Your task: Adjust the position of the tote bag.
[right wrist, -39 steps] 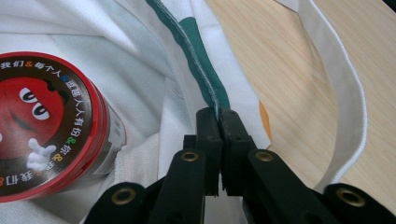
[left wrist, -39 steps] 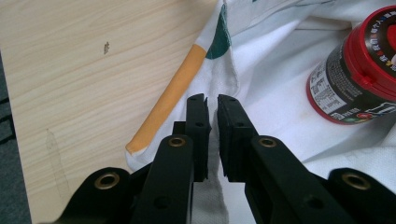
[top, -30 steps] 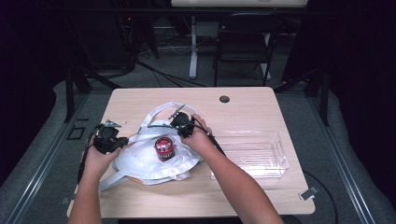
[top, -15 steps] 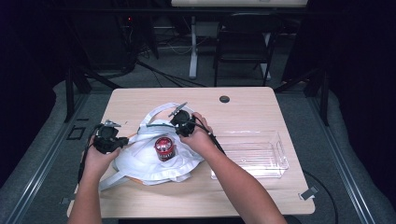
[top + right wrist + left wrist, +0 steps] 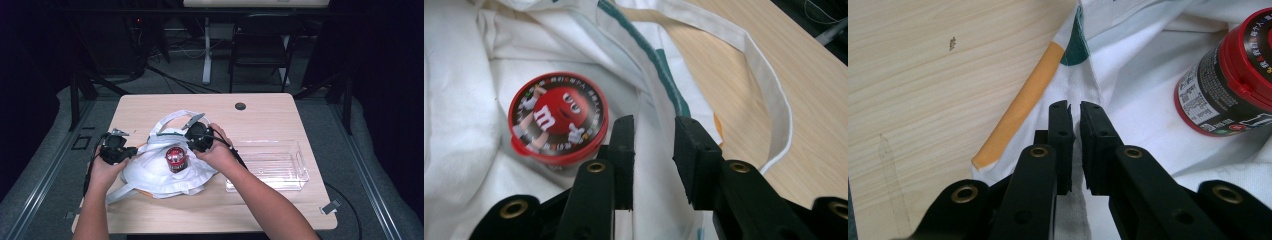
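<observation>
The high view is lit from above onto the wooden table point(image 5: 260, 210), which reads bright and evenly toned, while the room around it falls into near black. Shadows under the forearms are soft and short. The clear plastic tray point(image 5: 300, 175) catches faint glare along its rim. It is somewhat soft and grainy. Both gripper views are sharper on the white cloth bag point(image 5: 464, 125), though the red-lidded candy can point(image 5: 558, 117) looks slightly blurred.

A light wooden table point(image 5: 260, 210) with a round cable hole point(image 5: 240, 106) near its far edge carries a white cloth bag point(image 5: 150, 172), crumpled left of centre, and a clear plastic tray point(image 5: 267, 167) just beside it on the right.
</observation>
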